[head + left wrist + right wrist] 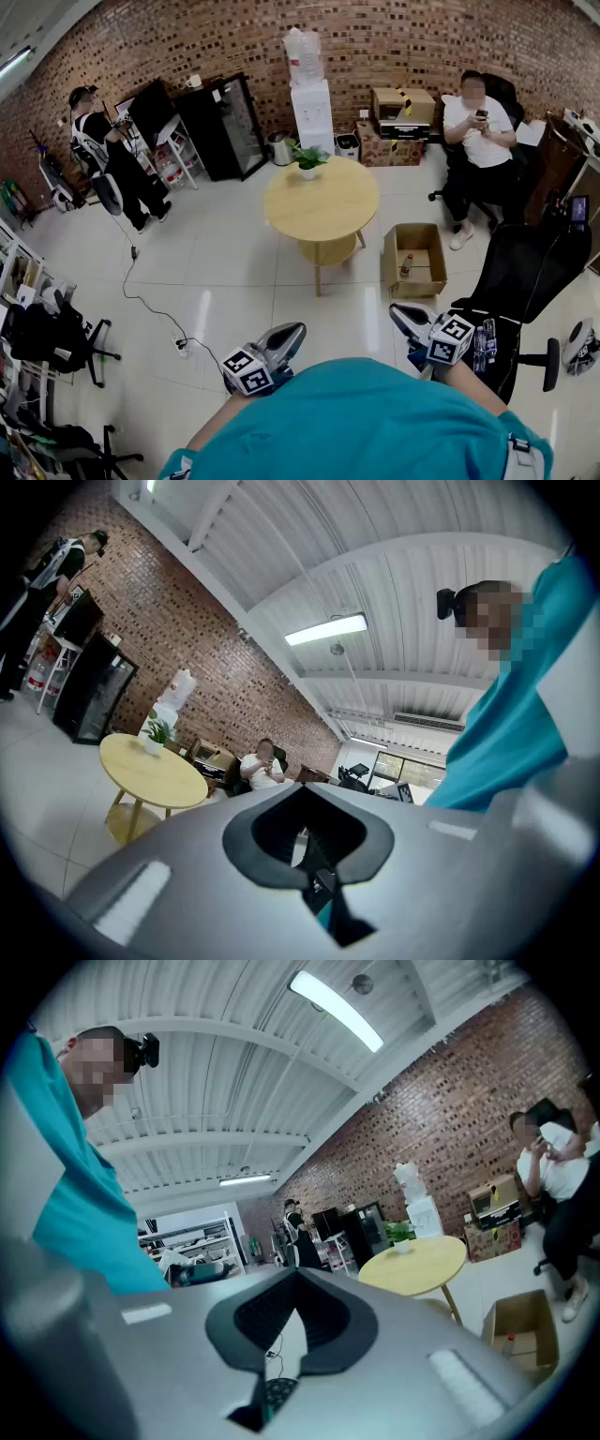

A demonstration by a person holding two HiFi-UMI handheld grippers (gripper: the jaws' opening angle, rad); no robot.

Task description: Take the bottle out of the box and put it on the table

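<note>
We start close in, with both tools drawn up against our teal shirt (356,422), well short of the round pale wooden table (328,202). The left grey two-jaw gripper (296,330) has its jaws clenched together on nothing. The right grey two-jaw gripper (398,313) is the same, shut tight and empty. We read that as an approach posture: nothing is within reach, so there is no reason to spread the jaws yet.

Further out, the open brown cardboard box (388,261) sits on the floor just beside the table. The small slim bottle (406,265), reddish at the top, is inside it near the table-side wall, untouched. From there it looks a short lift to the tabletop, which carries only 1 small potted green plant (307,159) at the table's far edge.

The head view looks down into the box and shows the bottle. The right gripper view catches the box side-on, with just a red speck inside. The left gripper view shows the table but no box. Only the 2 gripper views settle how the jaws stand.
</note>
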